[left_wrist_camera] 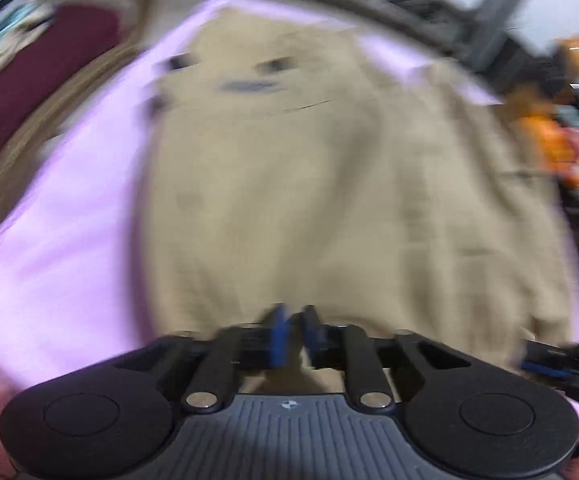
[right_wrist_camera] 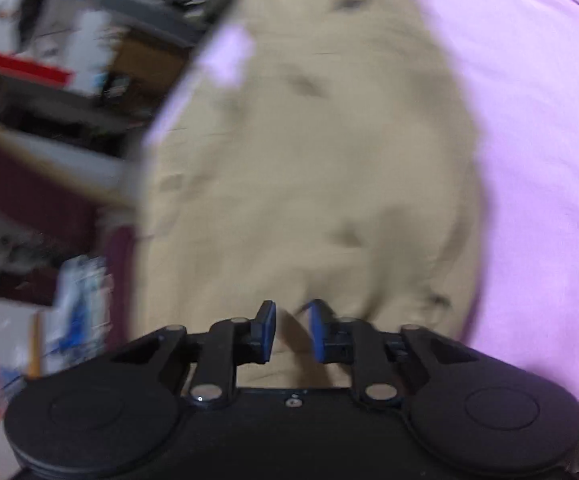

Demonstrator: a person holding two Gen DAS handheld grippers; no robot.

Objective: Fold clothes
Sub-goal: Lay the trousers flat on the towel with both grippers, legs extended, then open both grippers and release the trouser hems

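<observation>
A beige garment [left_wrist_camera: 309, 184] lies spread on a lilac sheet [left_wrist_camera: 61, 240]; both views are motion-blurred. My left gripper [left_wrist_camera: 294, 334] is shut on the garment's near edge, with cloth pinched between the blue pads. The garment also fills the right wrist view [right_wrist_camera: 309, 160]. My right gripper [right_wrist_camera: 292, 330] is closed on a fold of the near edge, its pads a narrow gap apart with cloth between them. The right gripper's tip shows at the right edge of the left wrist view [left_wrist_camera: 561, 360].
The lilac sheet [right_wrist_camera: 529, 160] covers the work surface. A maroon cloth [left_wrist_camera: 37, 92] lies to the left. Orange items [left_wrist_camera: 557, 144] sit at the far right. Shelves with clutter [right_wrist_camera: 49, 80] stand left of the surface's edge.
</observation>
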